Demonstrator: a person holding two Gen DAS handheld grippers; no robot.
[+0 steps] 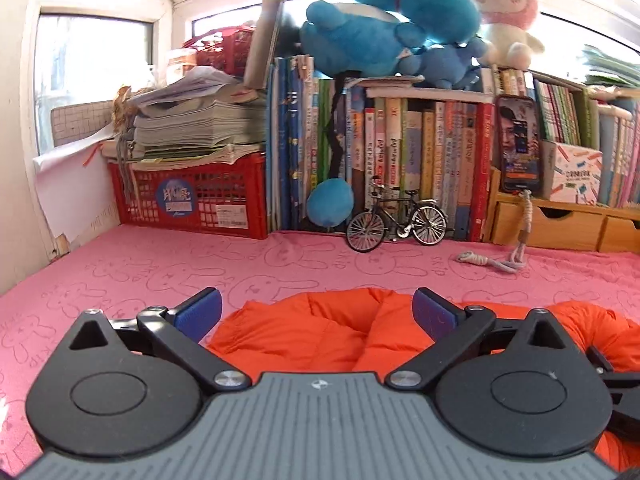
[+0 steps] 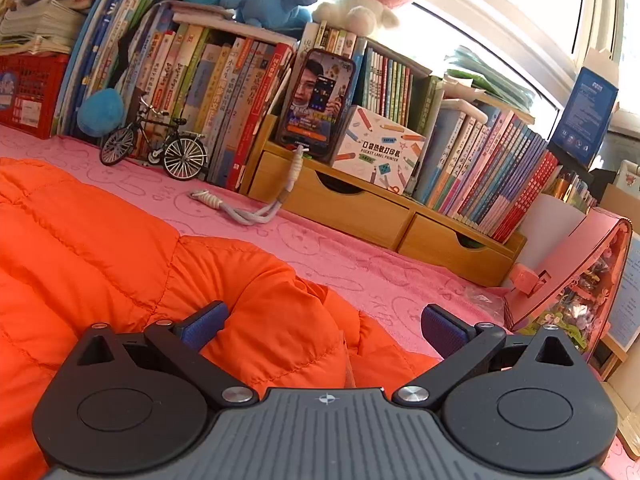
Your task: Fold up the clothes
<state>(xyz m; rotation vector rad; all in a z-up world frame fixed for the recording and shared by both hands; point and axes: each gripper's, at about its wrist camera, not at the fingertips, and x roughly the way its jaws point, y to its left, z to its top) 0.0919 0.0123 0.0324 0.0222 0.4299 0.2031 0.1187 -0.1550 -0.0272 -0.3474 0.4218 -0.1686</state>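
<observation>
We see two grippers, both with fingers spread wide and holding nothing: the left gripper (image 1: 316,312) and the right gripper (image 2: 324,326) each hover over one orange puffer jacket (image 2: 120,248), which lies bunched on the pink bunny-print cloth (image 1: 160,268). Beyond it lie one white cord (image 2: 244,210) and one model bicycle (image 1: 396,220). Farther back stand one red crate (image 1: 192,200), one phone (image 2: 316,104) and two wooden drawers (image 2: 400,224).
</observation>
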